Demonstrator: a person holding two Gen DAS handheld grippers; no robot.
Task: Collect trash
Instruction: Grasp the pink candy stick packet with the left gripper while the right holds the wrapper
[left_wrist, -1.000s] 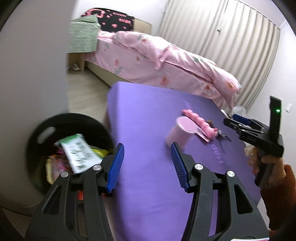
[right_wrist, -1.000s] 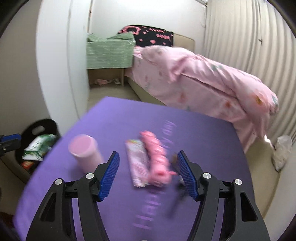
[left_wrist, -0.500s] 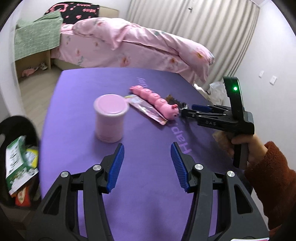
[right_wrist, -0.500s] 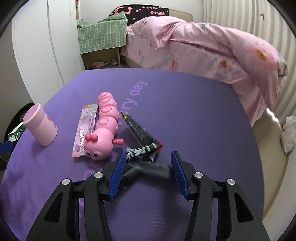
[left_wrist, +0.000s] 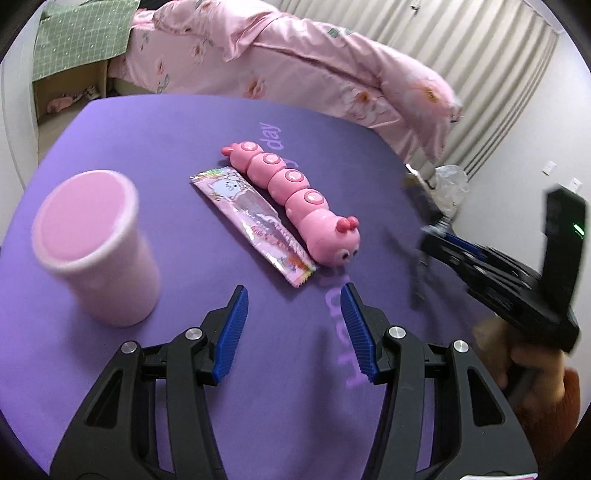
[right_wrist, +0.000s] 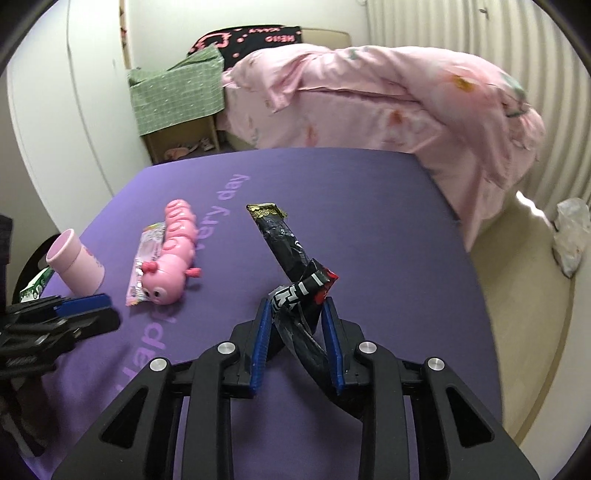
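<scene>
A black snack wrapper (right_wrist: 284, 243), folded, stands up off the purple table (right_wrist: 369, 206) between the pads of my right gripper (right_wrist: 295, 302). Its jaws are closing and both blue pads touch the wrapper. In the left wrist view the right gripper (left_wrist: 439, 236) is a blur at the right edge, held by a hand. A pink candy wrapper (left_wrist: 255, 221) lies flat beside a pink caterpillar toy (left_wrist: 295, 192). My left gripper (left_wrist: 293, 290) hovers open just short of the pink wrapper's near end, nothing between its fingers.
A pink cup (left_wrist: 99, 247) stands upright left of the pink wrapper. A black bin (right_wrist: 33, 254) holding a green packet sits off the table's left edge. A bed with a pink quilt (left_wrist: 295, 62) lies behind. A crumpled white bag (right_wrist: 570, 236) is on the floor.
My left gripper swung from over the bin to the table, near the pink wrapper. My right gripper came down around the black wrapper and closed on it; the wrapper's far end now stands up.
</scene>
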